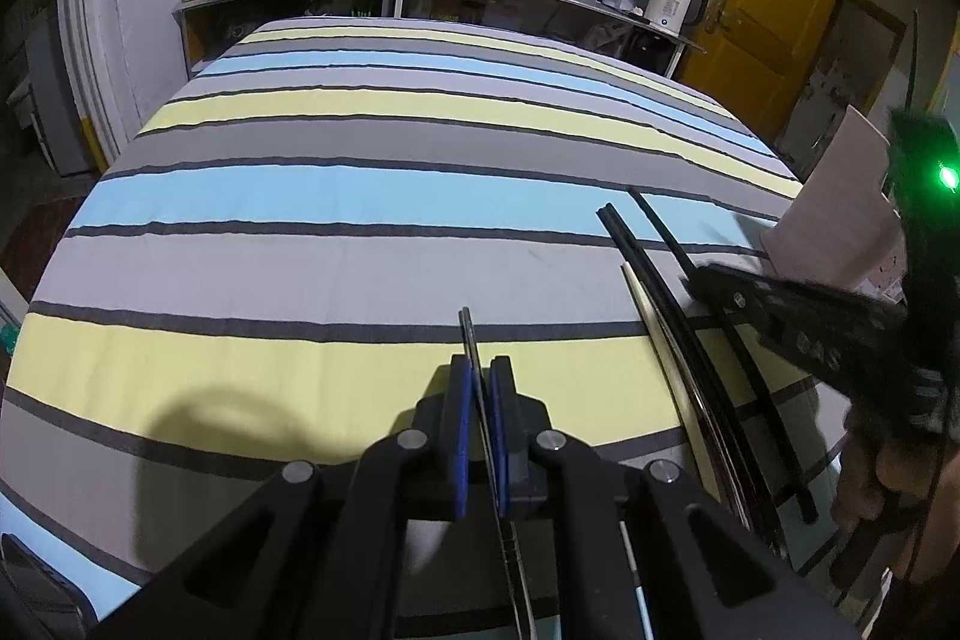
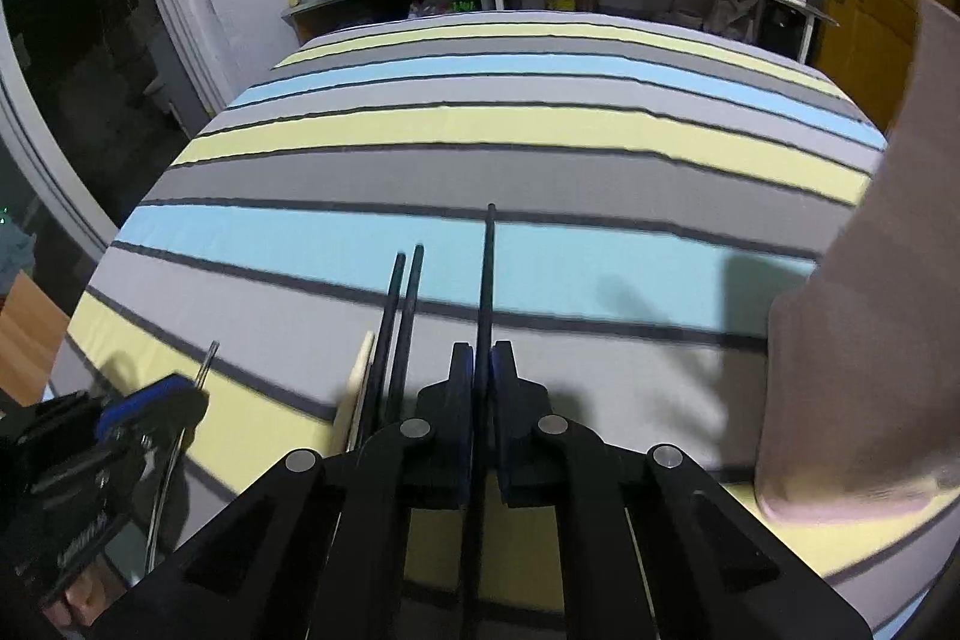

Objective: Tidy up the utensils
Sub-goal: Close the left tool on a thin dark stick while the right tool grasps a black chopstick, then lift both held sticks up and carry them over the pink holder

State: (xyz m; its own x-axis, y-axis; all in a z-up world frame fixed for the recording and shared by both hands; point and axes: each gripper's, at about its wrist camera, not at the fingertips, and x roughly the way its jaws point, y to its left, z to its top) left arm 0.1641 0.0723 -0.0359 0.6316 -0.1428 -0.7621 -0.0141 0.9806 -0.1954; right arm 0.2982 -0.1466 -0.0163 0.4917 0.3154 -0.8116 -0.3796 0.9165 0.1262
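Chopstick (image 2: 487, 274) between right tool (image 2: 480, 370) pads

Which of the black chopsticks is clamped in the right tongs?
The lone black chopstick, set apart to the right of the black pair lying on the cloth, which nothing grips.

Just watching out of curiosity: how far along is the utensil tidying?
Nothing looks sorted yet. The left gripper is clamped on a thin metal utensil, the right gripper on one black chopstick. Two black chopsticks and a pale stick lie on the striped cloth.
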